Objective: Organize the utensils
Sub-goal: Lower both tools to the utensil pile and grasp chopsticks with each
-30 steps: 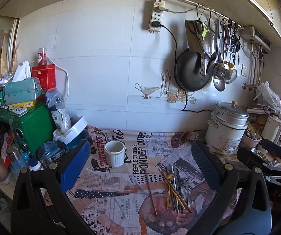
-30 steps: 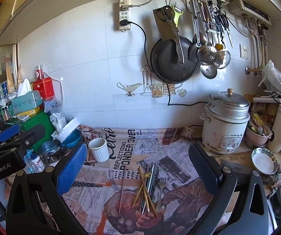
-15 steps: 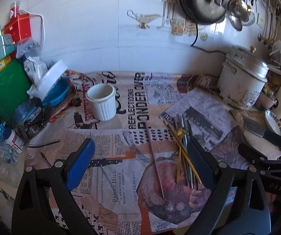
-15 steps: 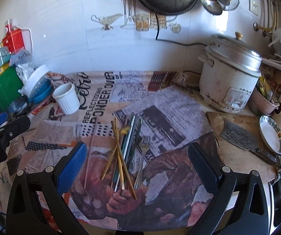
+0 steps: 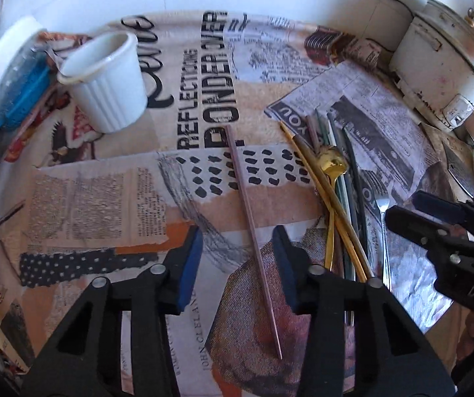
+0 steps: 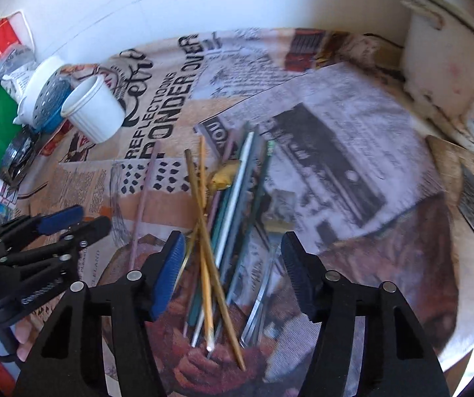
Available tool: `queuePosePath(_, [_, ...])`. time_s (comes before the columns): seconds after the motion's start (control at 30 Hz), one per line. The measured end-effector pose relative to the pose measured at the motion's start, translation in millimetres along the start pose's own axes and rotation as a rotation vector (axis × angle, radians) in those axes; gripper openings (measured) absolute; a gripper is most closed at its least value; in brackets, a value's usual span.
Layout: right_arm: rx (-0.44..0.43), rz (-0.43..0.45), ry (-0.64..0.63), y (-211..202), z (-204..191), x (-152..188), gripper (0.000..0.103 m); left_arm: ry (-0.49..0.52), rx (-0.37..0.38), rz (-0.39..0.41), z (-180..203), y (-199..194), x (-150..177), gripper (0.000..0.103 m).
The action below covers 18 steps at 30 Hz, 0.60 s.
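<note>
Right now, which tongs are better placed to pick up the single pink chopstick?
Left. The left tongs already straddle the pink chopstick, jaws closing around it. The right tongs hang over the utensil pile instead.

Glossy gold metal spoon (image 5: pixel 331 164); ribbed white cup (image 5: pixel 104 81); printed paper covering (image 5: pixel 81 205)

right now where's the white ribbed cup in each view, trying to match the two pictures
Left wrist view: the white ribbed cup is upper left, standing on the newsprint cloth, left of the big lettering.
Right wrist view: the cup is at mid-left, just right of the blue perforated container.
Shared landmark: the lone pinkish chopstick, lying apart to the left of the utensil pile.
</note>
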State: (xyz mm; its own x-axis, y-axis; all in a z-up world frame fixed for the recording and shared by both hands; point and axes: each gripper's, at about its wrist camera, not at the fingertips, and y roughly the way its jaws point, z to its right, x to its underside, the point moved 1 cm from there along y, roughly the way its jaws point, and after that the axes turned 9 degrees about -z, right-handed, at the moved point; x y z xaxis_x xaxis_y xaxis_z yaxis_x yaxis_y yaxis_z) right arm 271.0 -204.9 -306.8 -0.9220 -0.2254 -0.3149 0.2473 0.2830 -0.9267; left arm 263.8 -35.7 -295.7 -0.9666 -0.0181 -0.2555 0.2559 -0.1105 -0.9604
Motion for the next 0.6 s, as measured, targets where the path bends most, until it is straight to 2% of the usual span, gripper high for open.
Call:
queuePosePath(0.07, [-0.036,-0.041,-0.018,12,-2,-8,0.043,-0.014,0.018,-0.026,-2,9,-7,0.038])
queuePosePath(0.2, [-0.065,-0.105,-0.048,31,-7,-20,0.030,-0.028,0.043,-0.062,-4,23,-19,0.029])
queuePosePath(0.37, [-0.076,-0.155,-0.093,45,-13,-28,0.020,-0.033,0.072,-0.101,-4,36,-31,0.018])
queuePosePath(0.6, [-0.077,-0.189,-0.110,54,-13,-30,0.009,-0.065,0.082,-0.133,-3,47,-38,0.012])
